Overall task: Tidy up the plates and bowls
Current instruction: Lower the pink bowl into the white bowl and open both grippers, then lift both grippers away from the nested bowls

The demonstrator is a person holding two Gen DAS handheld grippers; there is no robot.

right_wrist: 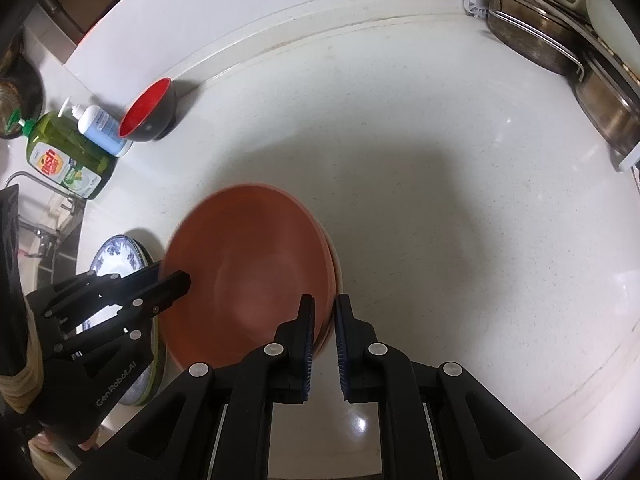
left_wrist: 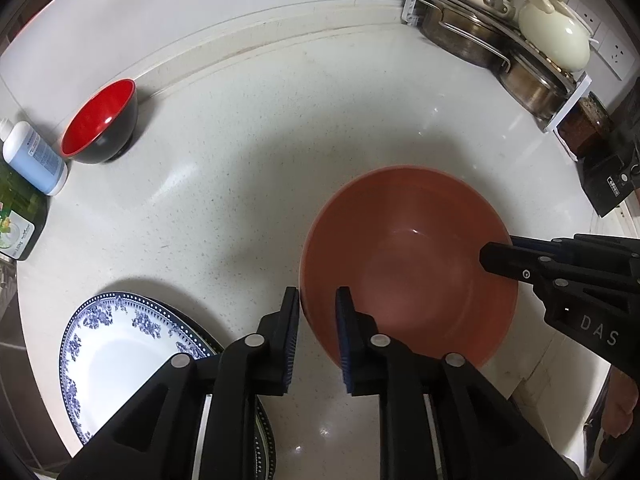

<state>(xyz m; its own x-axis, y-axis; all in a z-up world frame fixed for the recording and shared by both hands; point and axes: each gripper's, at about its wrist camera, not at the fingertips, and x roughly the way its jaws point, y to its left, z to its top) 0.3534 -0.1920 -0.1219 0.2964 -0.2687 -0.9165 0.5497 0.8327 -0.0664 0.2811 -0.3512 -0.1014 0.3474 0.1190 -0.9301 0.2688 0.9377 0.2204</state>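
We are holding the right claw [right_wrist: 324, 312] pinched on the near rim of the big orange bowl [right_wrist: 256, 272], one pad inside and one outside, so the bowl is not slipping. We are holding the left claw [left_wrist: 318, 304] at the other side of that same bowl. Its pads are a little apart. The rim is sitting between them, and the pads are not squeezing it. We think the left claw is letting go because the bowl is now sitting on the counter [left_wrist: 240, 184], though we cannot see under the bowl.

Just beside the orange bowl, on the left claw's side, a blue flower plate [left_wrist: 120, 360] is lying flat. Far behind the orange bowl, by the wall, a red and black bowl [left_wrist: 100, 120] is waiting next to the soap bottles [right_wrist: 68, 152]. It likely needs sorting too. Behind the orange bowl on the other side, a rack of pots [left_wrist: 500, 36] is standing in the corner.
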